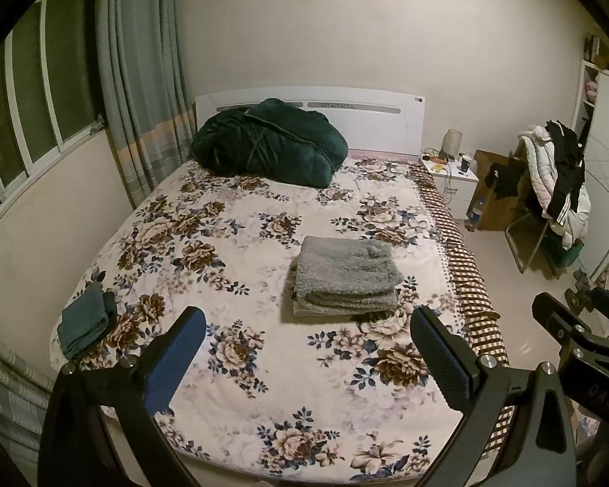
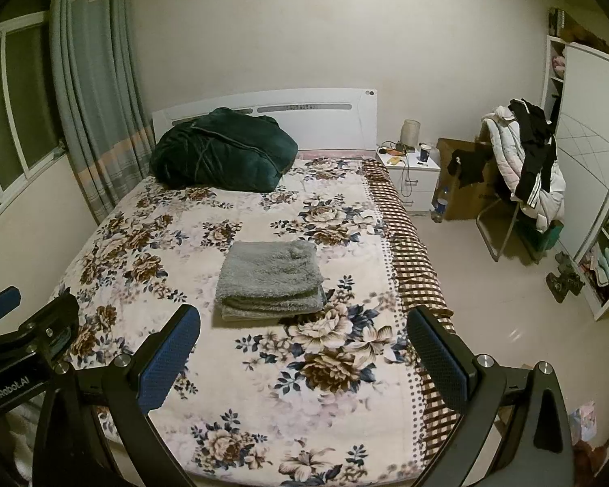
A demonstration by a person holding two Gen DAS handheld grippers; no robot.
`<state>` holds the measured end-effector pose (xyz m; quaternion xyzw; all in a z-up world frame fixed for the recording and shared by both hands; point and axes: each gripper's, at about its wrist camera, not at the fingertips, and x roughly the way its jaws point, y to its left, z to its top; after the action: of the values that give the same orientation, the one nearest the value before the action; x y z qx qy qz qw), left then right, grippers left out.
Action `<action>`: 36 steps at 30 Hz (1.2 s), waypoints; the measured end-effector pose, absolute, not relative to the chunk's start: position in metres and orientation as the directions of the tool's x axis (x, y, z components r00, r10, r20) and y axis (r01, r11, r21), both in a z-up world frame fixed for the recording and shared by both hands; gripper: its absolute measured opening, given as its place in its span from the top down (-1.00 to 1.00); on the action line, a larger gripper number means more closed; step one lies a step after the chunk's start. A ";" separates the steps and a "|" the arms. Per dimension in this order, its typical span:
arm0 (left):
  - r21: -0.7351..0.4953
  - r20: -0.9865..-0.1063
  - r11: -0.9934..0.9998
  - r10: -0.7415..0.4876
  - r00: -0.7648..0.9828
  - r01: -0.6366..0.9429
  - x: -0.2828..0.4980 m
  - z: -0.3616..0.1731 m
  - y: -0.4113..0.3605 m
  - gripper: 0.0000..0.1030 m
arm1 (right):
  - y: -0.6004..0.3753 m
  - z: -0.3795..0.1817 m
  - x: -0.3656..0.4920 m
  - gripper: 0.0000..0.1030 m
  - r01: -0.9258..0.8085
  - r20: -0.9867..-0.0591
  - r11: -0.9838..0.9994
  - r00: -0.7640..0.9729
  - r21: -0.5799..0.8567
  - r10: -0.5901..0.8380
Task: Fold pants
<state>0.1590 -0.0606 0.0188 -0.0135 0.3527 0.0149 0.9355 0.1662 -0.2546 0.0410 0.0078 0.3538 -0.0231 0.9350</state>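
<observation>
From where I sit the bed (image 1: 264,385) fills both views, its flowered blanket spread flat and a dark green quilt (image 1: 270,142) bundled against the headboard. Over by the far wall a chair (image 2: 519,186) is piled with jackets, and the open wardrobe shelves (image 2: 605,259) hold clothes I cannot make out. The gray fleece pants (image 1: 345,274) sit toward the bed's right edge, about halfway down, already a squared, layered stack, so I judge the folding finished or nearly so. A small teal folded cloth (image 1: 86,320) lies at the near left corner. If I tidy further, I would come in low along the near edge of the stack, pinch all layers together and press the loose top corner flat rather than drag it, since the fleece looks thick and springy. The left gripper (image 1: 310,351) is spread wide and empty above the foot of the bed; the right gripper (image 2: 304,349) is equally wide and holds nothing.
</observation>
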 end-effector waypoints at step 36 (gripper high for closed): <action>-0.015 -0.656 0.999 0.021 0.754 -0.040 0.156 0.019 -0.060 -1.00 | -0.250 0.038 0.163 -1.00 0.047 -0.656 0.999 0.754 -0.002 -0.036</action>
<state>0.1560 -0.0595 0.0188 -0.0140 0.3503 0.0164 0.9364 0.1631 -0.2503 0.0379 0.0075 0.3501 -0.0223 0.9364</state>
